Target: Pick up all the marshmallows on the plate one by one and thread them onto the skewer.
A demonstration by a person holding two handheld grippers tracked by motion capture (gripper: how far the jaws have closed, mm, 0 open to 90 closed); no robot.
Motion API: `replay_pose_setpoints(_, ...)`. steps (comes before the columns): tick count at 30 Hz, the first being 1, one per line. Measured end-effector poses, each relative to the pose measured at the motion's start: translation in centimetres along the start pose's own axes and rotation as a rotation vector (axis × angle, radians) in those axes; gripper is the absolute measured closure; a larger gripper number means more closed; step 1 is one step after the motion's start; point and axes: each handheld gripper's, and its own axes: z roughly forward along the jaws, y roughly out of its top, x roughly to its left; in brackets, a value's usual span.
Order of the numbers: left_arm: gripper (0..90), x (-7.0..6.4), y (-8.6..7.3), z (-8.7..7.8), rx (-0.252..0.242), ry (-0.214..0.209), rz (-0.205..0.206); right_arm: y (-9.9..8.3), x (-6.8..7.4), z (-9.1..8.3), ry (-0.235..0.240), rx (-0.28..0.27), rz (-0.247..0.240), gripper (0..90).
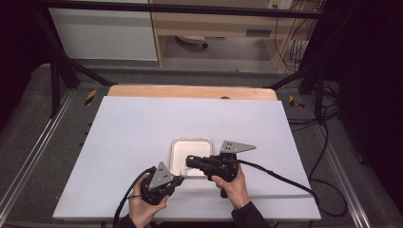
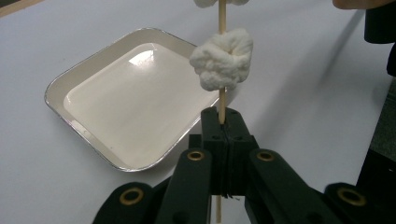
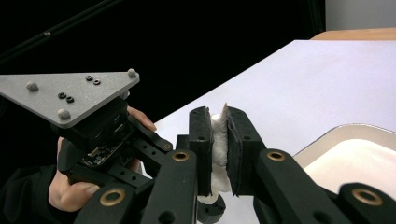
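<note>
My left gripper (image 2: 224, 116) is shut on a thin wooden skewer (image 2: 222, 100) that stands up between its jaws. A white marshmallow (image 2: 223, 58) is threaded on the skewer just above the jaws, and a second one (image 2: 215, 2) shows at the top edge. My right gripper (image 3: 218, 114) is shut on a white marshmallow (image 3: 218, 140). In the high view the left gripper (image 1: 181, 178) and right gripper (image 1: 188, 161) meet over the near edge of an empty white tray (image 1: 175, 147).
The tray (image 2: 88, 135) has a silver rim and lies on a white table sheet (image 1: 142, 123). A wooden strip (image 1: 190, 91) runs along the table's far edge. Black cables (image 1: 280, 175) trail from the grippers. The left gripper's grey plate (image 3: 74, 95) is close beside the right jaws.
</note>
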Motion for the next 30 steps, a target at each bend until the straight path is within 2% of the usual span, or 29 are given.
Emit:
replay_pose_setpoints(5, 89.1, 0.1, 0.0, 0.0, -0.001, 0.003, -0.005, -0.2, 0.0, 0.1, 0.0, 0.002, 0.001, 81.8)
replay_pose_setpoints(8, 89.1, 0.3, -0.1, 0.2, 0.008, -0.017, -0.013, -0.2, -0.1, 0.2, -0.007, 0.019, 0.003, 81.2)
replay_pose_setpoints(10, 89.0, 0.3, -0.2, 0.4, -0.004, -0.035, -0.017, -0.1, -0.1, 0.0, -0.017, 0.028, -0.005, 79.8)
replay_pose_setpoints(11, 89.0, 0.3, -0.2, 0.3, -0.015, -0.029, -0.015, 0.0, -0.1, -0.1, -0.028, 0.025, -0.01, 78.7)
replay_pose_setpoints(12, 88.9, 0.4, -0.2, 0.3, -0.027, -0.039, -0.023, 0.1, -0.1, -0.2, -0.033, 0.022, -0.01, 75.4)
replay_pose_setpoints(15, 88.9, 0.7, -0.1, 0.0, -0.037, -0.031, -0.03, 0.5, -0.2, -0.5, -0.064, 0.038, -0.019, 60.1)
replay_pose_setpoints(22, 88.8, 1.4, -0.4, 0.0, -0.029, -0.019, -0.054, 1.1, -0.2, -1.4, -0.134, 0.048, -0.095, 28.9)
replay_pose_setpoints(25, 88.8, 1.6, -0.4, -0.2, -0.033, -0.017, -0.063, 1.1, -0.8, -2.0, -0.184, 0.069, -0.11, 19.3)
replay_pose_setpoints(30, 88.8, 2.3, -0.5, -0.5, -0.027, -0.024, -0.093, 0.2, -2.2, -3.5, -0.265, 0.123, -0.125, 11.2)
